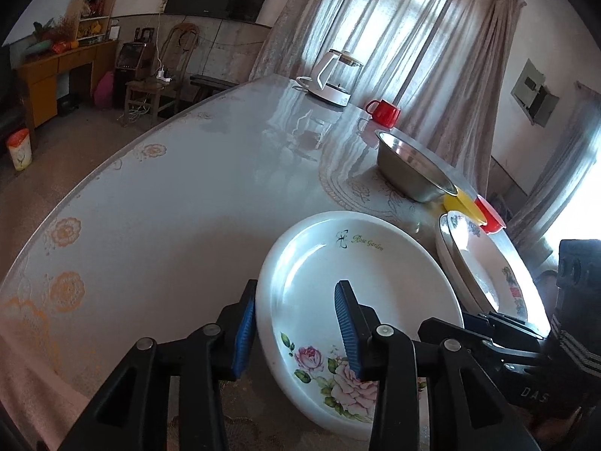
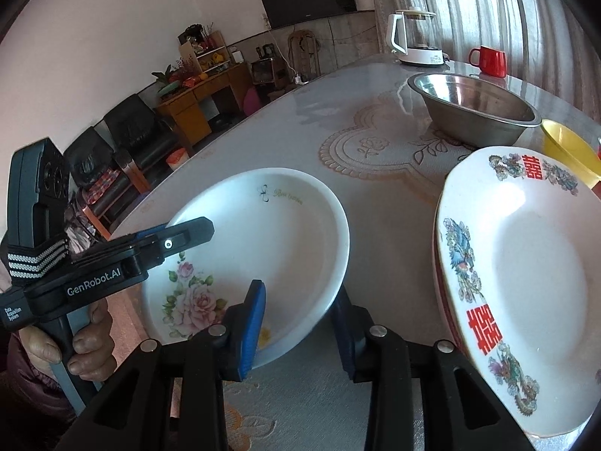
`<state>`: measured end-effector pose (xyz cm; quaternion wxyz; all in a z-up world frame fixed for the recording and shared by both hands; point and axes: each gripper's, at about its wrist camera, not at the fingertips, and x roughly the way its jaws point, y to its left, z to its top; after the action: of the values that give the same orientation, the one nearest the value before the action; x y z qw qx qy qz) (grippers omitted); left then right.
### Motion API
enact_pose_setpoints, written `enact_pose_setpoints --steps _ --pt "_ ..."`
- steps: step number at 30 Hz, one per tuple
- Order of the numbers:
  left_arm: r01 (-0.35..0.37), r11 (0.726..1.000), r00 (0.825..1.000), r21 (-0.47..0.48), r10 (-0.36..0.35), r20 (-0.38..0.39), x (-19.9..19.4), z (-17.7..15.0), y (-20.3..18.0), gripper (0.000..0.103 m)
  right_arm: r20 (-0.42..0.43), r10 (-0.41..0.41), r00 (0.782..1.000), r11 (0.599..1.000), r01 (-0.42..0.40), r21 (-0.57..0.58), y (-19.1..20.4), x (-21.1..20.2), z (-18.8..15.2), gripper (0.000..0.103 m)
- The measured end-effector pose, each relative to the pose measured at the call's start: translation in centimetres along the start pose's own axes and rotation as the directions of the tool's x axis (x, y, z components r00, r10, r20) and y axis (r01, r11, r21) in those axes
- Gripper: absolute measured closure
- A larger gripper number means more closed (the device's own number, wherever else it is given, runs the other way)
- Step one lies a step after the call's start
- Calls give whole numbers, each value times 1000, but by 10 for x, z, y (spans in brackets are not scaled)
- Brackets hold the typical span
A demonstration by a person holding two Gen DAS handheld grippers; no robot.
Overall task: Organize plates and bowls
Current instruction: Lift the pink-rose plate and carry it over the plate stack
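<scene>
Both hand-held grippers straddle the rim of the same rose-pattern plate (image 1: 360, 300), which sits at the near edge of the worktop (image 1: 169, 203). The left hand-held gripper (image 1: 296, 329) has one blue pad outside the plate's left rim and the other over the plate's well; a gap shows between pads and rim, so the jaws look partly spread and not pressing. The right hand-held gripper (image 2: 300, 323) brackets the opposite, right rim, one pad inside, one below and outside; whether those pads actually bite the rim I cannot tell.

The plate therefore lies between the two hand-held grippers, each at about the same reach. Judging by this, a two-sided lift depends on both pairs closing on the rim evenly, or the plate will tip.

Just to the right along the near edge is a stack of plates with red characters (image 2: 526, 293), the likely destination. Beyond it stand a yellow bowl (image 2: 567, 150) and a steel bowl (image 2: 473, 109), then a red mug (image 2: 488, 61) and a kettle (image 2: 415, 39) towards the far edge.
</scene>
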<state>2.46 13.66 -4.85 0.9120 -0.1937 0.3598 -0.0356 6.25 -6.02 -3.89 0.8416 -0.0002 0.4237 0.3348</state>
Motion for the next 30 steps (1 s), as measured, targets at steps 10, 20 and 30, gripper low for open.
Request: enact_pose_setpoints --steps 10,20,30 --pt "-3 1000 1000 -24 3 6 6 4 -11 64 41 -4 999 999 2 47 -7 -16 6 70" --pt "-79 994 997 79 79 11 1 -5 -16 66 -19 -119 993 991 117 -66 5 3 4 75" --pt "-46 999 999 29 45 28 -6 -16 -12 73 -21 -88 996 996 88 -27 -1 2 2 76"
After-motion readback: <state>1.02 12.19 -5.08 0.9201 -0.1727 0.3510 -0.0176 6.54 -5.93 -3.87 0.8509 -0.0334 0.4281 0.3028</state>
